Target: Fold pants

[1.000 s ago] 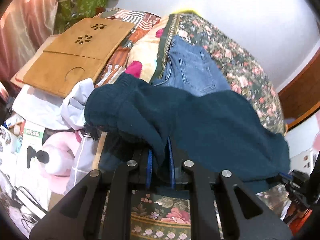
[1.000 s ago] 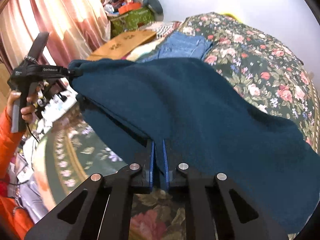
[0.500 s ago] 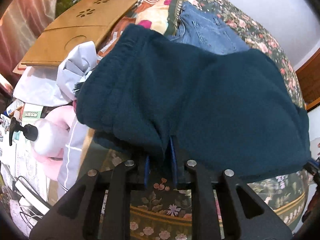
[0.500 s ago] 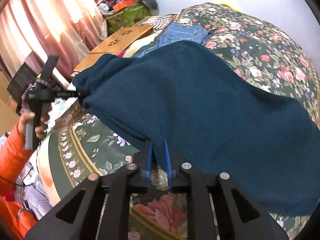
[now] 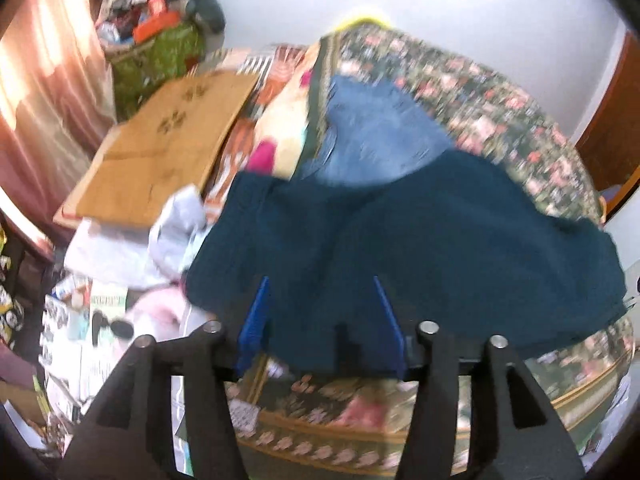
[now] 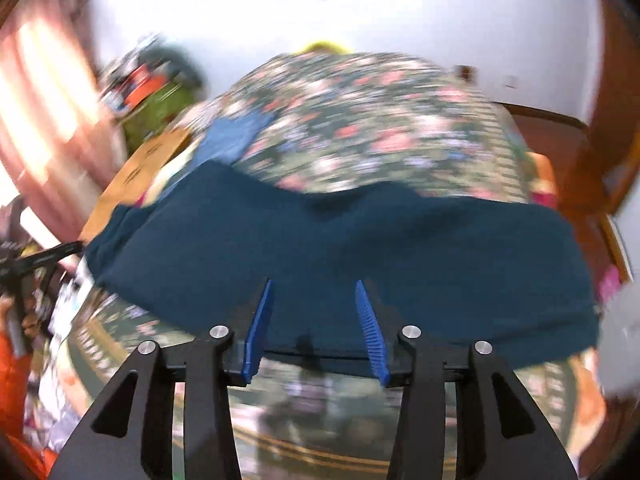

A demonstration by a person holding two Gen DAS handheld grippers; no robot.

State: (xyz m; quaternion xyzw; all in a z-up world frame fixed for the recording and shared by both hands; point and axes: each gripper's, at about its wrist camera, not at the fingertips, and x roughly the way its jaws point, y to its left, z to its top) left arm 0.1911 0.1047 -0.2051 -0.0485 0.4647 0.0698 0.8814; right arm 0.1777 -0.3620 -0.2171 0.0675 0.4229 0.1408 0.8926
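Though blurred, jeans [image 5: 380, 128] behind pants [image 5: 420, 240]

left gripper [image 5: 320, 312] — let go, jaws apart | right gripper [image 6: 314, 316] — same | teal pants [image 5: 400, 248] dropped onto bed

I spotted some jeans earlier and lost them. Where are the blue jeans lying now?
In the left wrist view the blue jeans lie on the floral bedspread, just beyond the dark teal pants and right of the wooden board.
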